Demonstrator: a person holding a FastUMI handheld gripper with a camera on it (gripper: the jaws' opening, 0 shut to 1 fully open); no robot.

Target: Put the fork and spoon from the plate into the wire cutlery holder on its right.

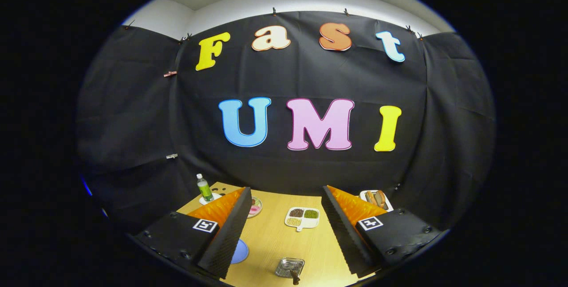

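My gripper [286, 189] is open and held high above a wooden table [270, 238], with nothing between its fingers. Near the table's front, between the fingers, stands a small square metal container [289, 267], likely the wire cutlery holder seen from above; a dark object lies at its near edge. To its left a blue round plate [240, 251] peeks out from behind the left finger [230, 229], which hides most of it. I cannot make out a fork or spoon.
Farther back on the table are a white divided dish of beans [302, 217], a pink-filled dish [255, 207], a green bottle [204, 187] on a coaster and a white tray of buns [376, 199] at the back right. Black cloth walls close the booth.
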